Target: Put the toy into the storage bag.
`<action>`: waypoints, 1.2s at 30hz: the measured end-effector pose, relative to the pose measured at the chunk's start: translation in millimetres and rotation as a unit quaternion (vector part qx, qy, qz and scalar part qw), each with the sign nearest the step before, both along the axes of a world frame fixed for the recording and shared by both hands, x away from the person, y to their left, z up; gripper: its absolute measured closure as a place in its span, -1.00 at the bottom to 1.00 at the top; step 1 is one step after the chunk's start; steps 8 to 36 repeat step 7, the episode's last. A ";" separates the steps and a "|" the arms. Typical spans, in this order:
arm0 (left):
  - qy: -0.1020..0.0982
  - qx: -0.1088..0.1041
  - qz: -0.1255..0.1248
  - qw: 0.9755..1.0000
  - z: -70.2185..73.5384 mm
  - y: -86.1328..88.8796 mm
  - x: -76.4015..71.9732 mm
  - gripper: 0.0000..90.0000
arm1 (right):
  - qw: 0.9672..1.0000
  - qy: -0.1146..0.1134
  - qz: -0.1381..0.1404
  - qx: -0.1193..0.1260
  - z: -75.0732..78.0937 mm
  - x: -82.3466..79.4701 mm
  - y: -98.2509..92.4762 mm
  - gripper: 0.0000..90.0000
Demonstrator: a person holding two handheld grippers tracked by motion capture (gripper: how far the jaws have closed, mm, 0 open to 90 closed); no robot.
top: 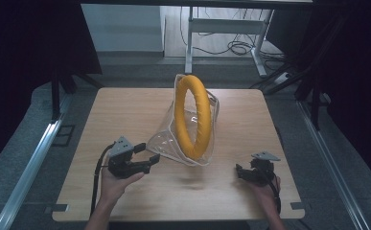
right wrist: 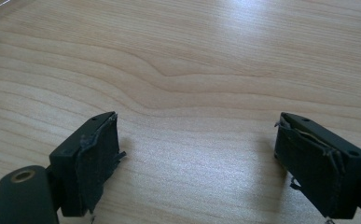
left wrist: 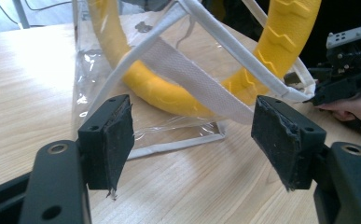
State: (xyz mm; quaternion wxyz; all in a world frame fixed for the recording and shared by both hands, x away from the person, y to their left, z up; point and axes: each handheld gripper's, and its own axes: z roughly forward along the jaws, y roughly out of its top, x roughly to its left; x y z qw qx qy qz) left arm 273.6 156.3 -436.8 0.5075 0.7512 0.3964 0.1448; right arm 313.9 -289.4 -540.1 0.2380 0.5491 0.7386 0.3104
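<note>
A yellow padded ring (top: 195, 117) stands upright inside a clear plastic bag with white fabric trim (top: 173, 141) at the centre of the light wooden tabletop (top: 125, 110). The left gripper (top: 144, 160), fingers (left wrist: 108, 140) apart, sits just beside the bag's near corner. The right gripper (right wrist: 197, 161), fingers apart, hovers over bare tabletop, well apart from the bag.

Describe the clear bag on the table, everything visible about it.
The clear bag looks like transparent plastic edged in white trim, with white woven straps. It sits mid-table on the wooden table, holding a yellow ring that stands upright on edge and rises above the bag's top. Neither gripper touches it; the left gripper hovers open beside its near corner.
</note>
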 end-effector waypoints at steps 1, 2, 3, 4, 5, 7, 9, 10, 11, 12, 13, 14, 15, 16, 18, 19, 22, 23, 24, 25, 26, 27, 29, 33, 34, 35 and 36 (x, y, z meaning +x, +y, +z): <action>-0.003 -0.003 0.003 1.000 0.2 0.7 -0.1 -0.34 | 1.000 0.000 0.000 0.000 -0.1 0.1 0.0 -0.69; -0.005 -0.005 0.005 1.000 0.7 0.6 -0.4 -0.33 | 1.000 0.000 0.000 0.000 0.0 0.1 0.0 -0.69; -0.008 -0.005 0.006 1.000 1.6 0.4 -0.5 -0.33 | 1.000 0.000 0.000 0.000 0.0 0.1 0.0 -0.69; -0.009 -0.007 0.005 1.000 2.4 -0.3 -0.5 -0.33 | 1.000 0.000 0.000 -0.001 0.0 0.1 0.0 -0.69; -0.010 -0.007 0.002 1.000 2.9 -1.2 -0.3 -0.33 | 1.000 0.000 0.000 -0.001 0.0 0.1 0.0 -0.69; -0.009 -0.004 -0.003 1.000 2.3 -4.1 0.2 -0.33 | 1.000 0.000 0.000 -0.001 -0.1 0.0 0.0 -0.69; -0.009 -0.004 -0.003 1.000 2.3 -4.1 0.2 -0.33 | 1.000 0.000 0.000 -0.001 -0.1 0.0 0.0 -0.69; -0.009 -0.004 -0.003 1.000 2.3 -4.1 0.2 -0.33 | 1.000 0.000 0.000 -0.001 -0.1 0.0 0.0 -0.69; -0.009 -0.004 -0.003 1.000 2.3 -4.1 0.2 -0.33 | 1.000 0.000 0.000 -0.001 -0.1 0.0 0.0 -0.69; -0.009 -0.004 -0.003 1.000 2.3 -4.1 0.2 -0.33 | 1.000 0.000 0.000 -0.001 -0.1 0.0 0.0 -0.69; -0.009 -0.004 -0.003 1.000 2.3 -4.1 0.2 -0.33 | 1.000 0.000 0.000 -0.001 -0.1 0.0 0.0 -0.69; -0.009 -0.004 -0.003 1.000 2.3 -4.1 0.2 -0.33 | 1.000 0.000 0.000 -0.001 -0.1 0.0 0.0 -0.69; -0.009 -0.004 -0.003 1.000 2.3 -4.1 0.2 -0.33 | 1.000 0.000 0.000 -0.001 -0.1 0.0 0.0 -0.69; -0.009 -0.004 -0.003 1.000 2.3 -4.1 0.2 -0.33 | 1.000 0.000 0.000 -0.001 -0.1 0.0 0.0 -0.69; -0.009 -0.004 -0.003 1.000 2.3 -4.1 0.2 -0.33 | 1.000 0.000 0.000 -0.001 -0.1 0.0 0.0 -0.69; -0.009 -0.004 -0.003 1.000 2.3 -4.1 0.2 -0.33 | 1.000 0.000 0.000 -0.001 -0.1 0.0 0.0 -0.69; -0.009 -0.004 -0.003 1.000 2.3 -4.1 0.2 -0.33 | 1.000 0.000 0.000 -0.001 -0.1 0.0 0.0 -0.69; -0.009 -0.004 -0.003 1.000 2.3 -4.1 0.2 -0.33 | 1.000 0.000 0.000 -0.001 -0.1 0.0 0.0 -0.69; -0.009 -0.004 -0.003 1.000 2.3 -4.1 0.2 -0.33 | 1.000 0.000 0.000 -0.001 -0.1 0.0 0.0 -0.69; -0.009 -0.004 -0.003 1.000 2.3 -4.1 0.2 -0.33 | 1.000 0.000 0.000 -0.001 -0.1 0.0 0.0 -0.69; -0.009 -0.004 -0.003 1.000 2.3 -4.1 0.2 -0.33 | 1.000 0.000 0.000 -0.001 -0.1 0.0 0.0 -0.69; -0.009 -0.004 -0.003 1.000 2.3 -4.1 0.2 -0.33 | 1.000 0.000 0.000 -0.001 -0.1 0.0 0.0 -0.69; -0.009 -0.004 -0.003 1.000 2.3 -4.1 0.2 -0.33 | 1.000 0.000 0.000 -0.001 -0.1 0.0 0.0 -0.69; -0.009 -0.004 -0.003 1.000 2.3 -4.1 0.2 -0.33 | 1.000 0.000 0.000 -0.001 -0.1 0.0 0.0 -0.69; -0.009 -0.004 -0.003 1.000 2.3 -4.1 0.2 -0.33 | 1.000 0.000 0.000 -0.001 -0.1 0.0 0.0 -0.69; -0.009 -0.004 -0.003 1.000 2.3 -4.1 0.2 -0.33 | 1.000 0.000 0.000 -0.001 -0.1 0.0 0.0 -0.69; -0.009 -0.004 -0.003 1.000 2.3 -4.1 0.2 -0.33 | 1.000 0.000 0.000 -0.001 -0.1 0.0 0.0 -0.69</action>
